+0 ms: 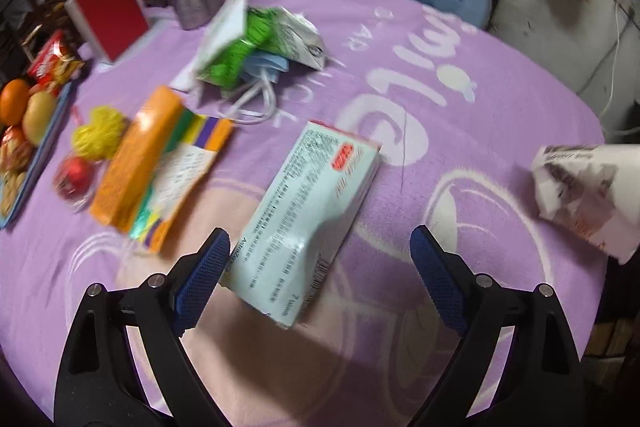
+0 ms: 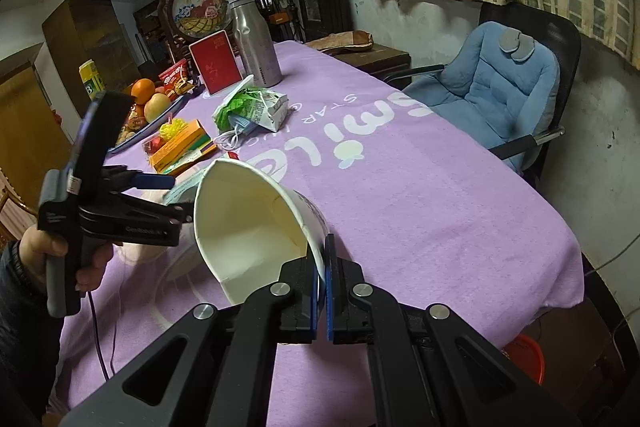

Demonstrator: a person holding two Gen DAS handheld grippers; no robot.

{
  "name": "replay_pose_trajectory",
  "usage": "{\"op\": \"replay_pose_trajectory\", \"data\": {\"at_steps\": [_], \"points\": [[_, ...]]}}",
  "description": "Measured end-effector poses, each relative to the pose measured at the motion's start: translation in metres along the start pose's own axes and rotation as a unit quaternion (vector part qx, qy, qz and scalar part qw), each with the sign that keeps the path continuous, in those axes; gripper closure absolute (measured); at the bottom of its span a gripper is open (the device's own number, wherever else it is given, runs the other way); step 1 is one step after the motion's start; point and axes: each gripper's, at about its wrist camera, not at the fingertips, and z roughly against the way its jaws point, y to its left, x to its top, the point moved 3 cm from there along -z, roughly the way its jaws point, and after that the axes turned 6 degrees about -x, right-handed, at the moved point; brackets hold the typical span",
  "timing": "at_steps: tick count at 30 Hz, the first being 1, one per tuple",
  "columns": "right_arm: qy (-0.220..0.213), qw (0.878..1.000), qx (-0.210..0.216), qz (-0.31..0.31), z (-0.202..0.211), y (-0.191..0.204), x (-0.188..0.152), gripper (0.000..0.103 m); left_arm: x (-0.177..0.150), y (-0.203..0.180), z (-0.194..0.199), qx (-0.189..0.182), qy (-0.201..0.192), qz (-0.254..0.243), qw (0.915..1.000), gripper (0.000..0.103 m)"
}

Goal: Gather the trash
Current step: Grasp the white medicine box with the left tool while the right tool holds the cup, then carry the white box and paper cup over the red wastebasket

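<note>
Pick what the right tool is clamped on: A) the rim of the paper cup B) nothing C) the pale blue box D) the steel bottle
A: in the right wrist view the right tool is shut on the wall of the white paper cup at its rim, the cup tipped on its side.

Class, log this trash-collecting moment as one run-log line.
left tool: open, above pale box | right tool: shut on paper cup rim | surface: purple cloth
</note>
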Motion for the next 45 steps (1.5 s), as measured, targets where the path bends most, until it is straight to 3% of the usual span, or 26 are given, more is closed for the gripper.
{"op": "replay_pose_trajectory", "data": {"at_steps": [2, 4, 7, 9, 11, 17, 29, 37, 45], "points": [[-0.001, 1.0, 0.0, -0.002, 0.0, -0.003, 0.0, 0.1, 0.001, -0.001, -0.008, 0.002, 0.014, -0.001, 0.9999, 0.017], [-0.002, 1.0, 0.001, -0.005, 0.0, -0.005, 0.001, 0.1, 0.004, 0.005, -0.009, -0.023, 0.014, 0.013, 0.9996, 0.024], [-0.002, 1.0, 0.002, -0.005, -0.001, -0.004, 0.001, 0.1, 0.002, 0.005, -0.004, -0.012, 0.017, 0.033, 0.9992, 0.043], [-0.002, 1.0, 0.004, -0.005, -0.002, -0.002, 0.002, 0.1, 0.0, 0.005, 0.001, -0.001, 0.026, 0.057, 0.9981, 0.067], [-0.002, 1.0, 0.008, -0.003, -0.003, 0.001, 0.002, 0.1, 0.0, 0.005, 0.004, -0.002, 0.03, 0.071, 0.997, 0.08], [-0.005, 1.0, 0.012, 0.003, 0.003, 0.009, 0.0, 0.1, -0.001, 0.018, 0.019, 0.004, 0.002, 0.124, 0.9923, 0.082], [0.0, 1.0, -0.012, 0.002, 0.012, 0.002, -0.011, 0.1, -0.017, -0.028, 0.066, 0.008, -0.059, 0.12, 0.991, 0.082], [-0.019, 0.999, -0.028, -0.007, 0.035, -0.02, -0.019, 0.1, -0.03, -0.077, 0.083, -0.001, -0.081, 0.091, 0.9926, 0.082], [-0.033, 0.997, -0.051, -0.038, 0.064, -0.076, -0.038, 0.1, -0.03, -0.168, 0.08, -0.043, -0.084, -0.002, 0.9956, 0.082]]}}
